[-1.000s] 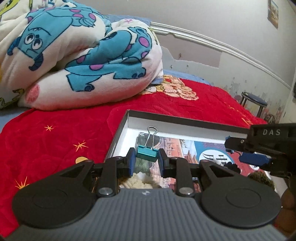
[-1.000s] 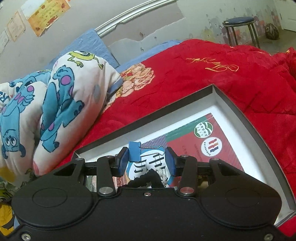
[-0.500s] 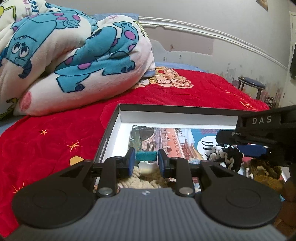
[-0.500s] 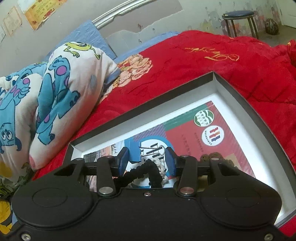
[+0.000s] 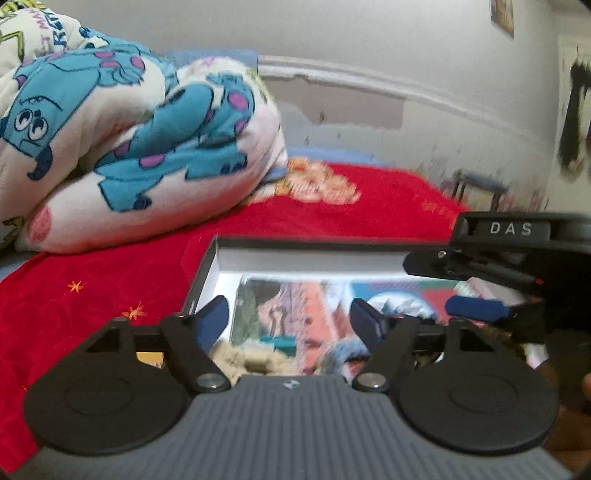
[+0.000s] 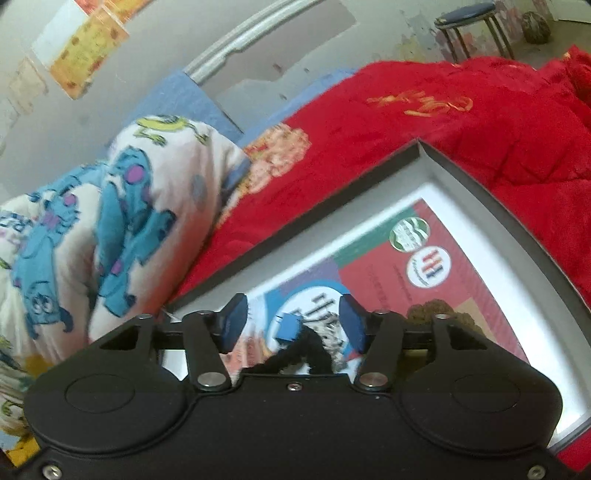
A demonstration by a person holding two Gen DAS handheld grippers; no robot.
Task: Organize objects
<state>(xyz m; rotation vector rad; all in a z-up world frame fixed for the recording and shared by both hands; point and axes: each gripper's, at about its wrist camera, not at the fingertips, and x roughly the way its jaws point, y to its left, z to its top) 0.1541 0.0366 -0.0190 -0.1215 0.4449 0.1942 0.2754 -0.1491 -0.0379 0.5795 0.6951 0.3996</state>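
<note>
A shallow box [image 5: 207, 269] with dark rim and white walls lies on the red bed; it also shows in the right wrist view [image 6: 480, 184]. My left gripper [image 5: 290, 321] is open above it, and a teal binder clip [image 5: 280, 341] lies in the box below the fingers beside beige yarn [image 5: 236, 356]. My right gripper [image 6: 291, 321] is open, and a blue binder clip [image 6: 288, 326] lies in the box below it next to black yarn [image 6: 295, 356]. The right gripper also shows in the left wrist view [image 5: 476, 308].
A folded blue monster-print blanket [image 5: 129, 147] lies at the back left of the red bedspread [image 6: 443, 122]. A printed picture [image 6: 424, 258] lines the box floor, with a brown yarn piece [image 6: 432, 310] on it. A stool [image 6: 469, 22] stands by the far wall.
Both grippers opened and let go of their binder clips, which now lie in the box. Both grippers dropped lower toward the box before opening.
</note>
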